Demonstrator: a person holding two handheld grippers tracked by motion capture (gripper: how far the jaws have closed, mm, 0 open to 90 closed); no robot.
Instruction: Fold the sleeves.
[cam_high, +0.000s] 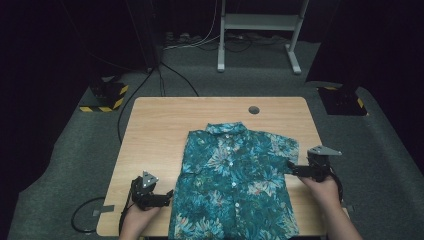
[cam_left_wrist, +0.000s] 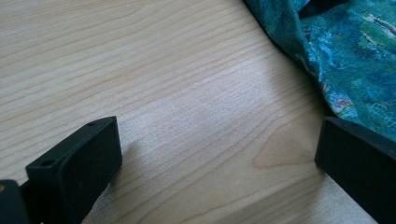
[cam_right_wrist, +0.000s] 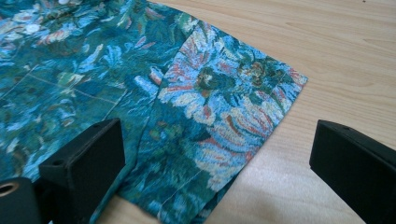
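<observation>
Both claws wide open, holding nothing: left gripper (cam_high: 170, 192) at the shirt's (cam_high: 235, 175) 8 o'clock, right gripper (cam_high: 291, 168) at 3. Light, floppy fabric; I'd pinch the sleeve (cam_right_wrist: 233, 112) hem.

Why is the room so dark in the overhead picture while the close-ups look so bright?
High view: light falls mainly on the table and shirt, surroundings near black. Left gripper view: woodgrain sharp, near jaws soft, a faint shadow beside one. Right gripper view: the sleeve is crisp, jaws blurred.
</observation>
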